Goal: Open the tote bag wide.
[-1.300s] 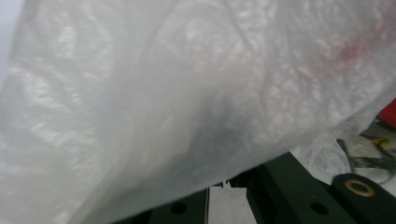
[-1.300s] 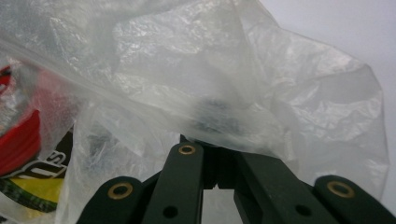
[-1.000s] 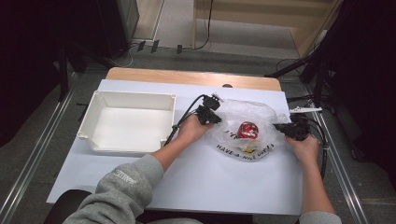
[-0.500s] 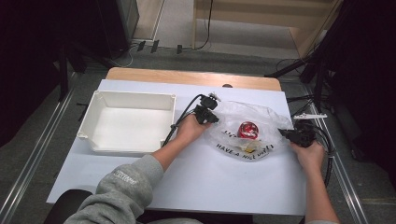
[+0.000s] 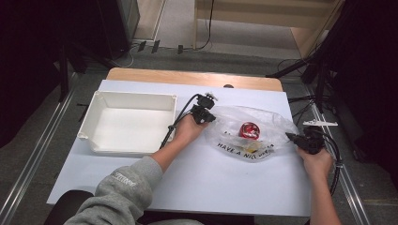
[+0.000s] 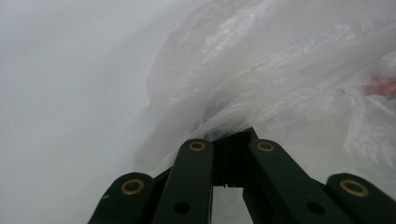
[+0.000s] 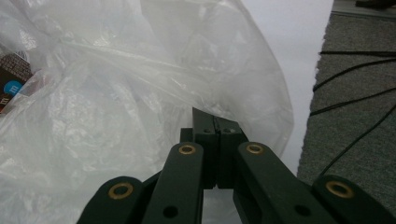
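both grippers, left (image 5: 210, 117) and right (image 5: 292, 138), are clamped on the plastic bag's (image 5: 263, 123) edges at centre-right (red item (image 5: 248, 130) inside), white tray (image 5: 96, 101) at left unfilled.

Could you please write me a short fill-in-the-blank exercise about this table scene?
1. The clear crinkled plastic bag holds a round ____ object.
2. The left gripper and right gripper each pinch an ____ of the bag.
3. The shallow white plastic tray lies on the ____ side of the high view.

Missing words: red; edge; left
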Motion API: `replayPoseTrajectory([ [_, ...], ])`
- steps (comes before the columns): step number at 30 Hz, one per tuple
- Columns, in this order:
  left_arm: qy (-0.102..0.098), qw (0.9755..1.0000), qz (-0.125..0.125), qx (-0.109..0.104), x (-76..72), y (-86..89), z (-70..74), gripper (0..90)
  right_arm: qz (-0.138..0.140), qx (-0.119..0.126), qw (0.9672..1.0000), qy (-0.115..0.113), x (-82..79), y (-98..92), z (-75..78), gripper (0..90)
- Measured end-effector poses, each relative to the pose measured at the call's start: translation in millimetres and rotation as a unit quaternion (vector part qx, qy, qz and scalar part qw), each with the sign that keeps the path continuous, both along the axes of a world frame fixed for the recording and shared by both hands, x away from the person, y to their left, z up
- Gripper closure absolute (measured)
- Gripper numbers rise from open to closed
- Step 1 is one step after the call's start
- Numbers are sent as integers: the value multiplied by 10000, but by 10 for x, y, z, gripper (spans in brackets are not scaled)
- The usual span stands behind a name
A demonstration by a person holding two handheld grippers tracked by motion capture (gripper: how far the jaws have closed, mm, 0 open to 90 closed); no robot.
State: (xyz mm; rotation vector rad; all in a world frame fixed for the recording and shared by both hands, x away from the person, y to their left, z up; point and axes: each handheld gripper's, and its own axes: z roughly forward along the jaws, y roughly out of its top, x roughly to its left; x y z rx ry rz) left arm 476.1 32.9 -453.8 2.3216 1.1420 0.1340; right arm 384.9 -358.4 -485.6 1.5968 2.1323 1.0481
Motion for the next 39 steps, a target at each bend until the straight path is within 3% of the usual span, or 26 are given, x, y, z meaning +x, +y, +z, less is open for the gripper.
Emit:
replayPoseTrajectory([
  [3,-51,10000,-28,67,-4,6,4,900,-61,-46,10000,1,-31,-22,5,900],
  [8,-8,9999,138,68,1,25,9,900,-109,-134,9999,-8,-67,-52,12,900],
  [12,-112,9996,247,119,-3,38,5,900,-168,-118,9998,-4,-98,-82,8,900],
  [14,-15,9993,367,-4,11,67,1,900,-234,-81,9997,-6,-102,-112,3,900],
  [17,3,9998,212,-28,-17,42,8,900,-275,-54,9996,69,-102,-85,31,900],
  [20,-40,9999,71,-137,-73,8,77,900,-114,56,9997,-193,-130,-23,154,900],
  [22,-107,9997,-36,-201,-115,-19,138,900,30,37,9990,-448,-177,42,319,900],
  [28,-328,9983,-334,-341,-231,-20,328,871,331,78,9975,-613,-277,137,502,900],
  [31,-550,9968,-380,-437,-276,12,446,874,423,141,9961,-766,-341,158,620,900],
  [35,-591,9952,-475,-619,-302,38,567,880,598,247,9936,-921,-372,211,770,900],
  [39,-641,9929,-649,-768,-371,-56,690,899,862,272,9899,-1092,-305,370,968,900],
])
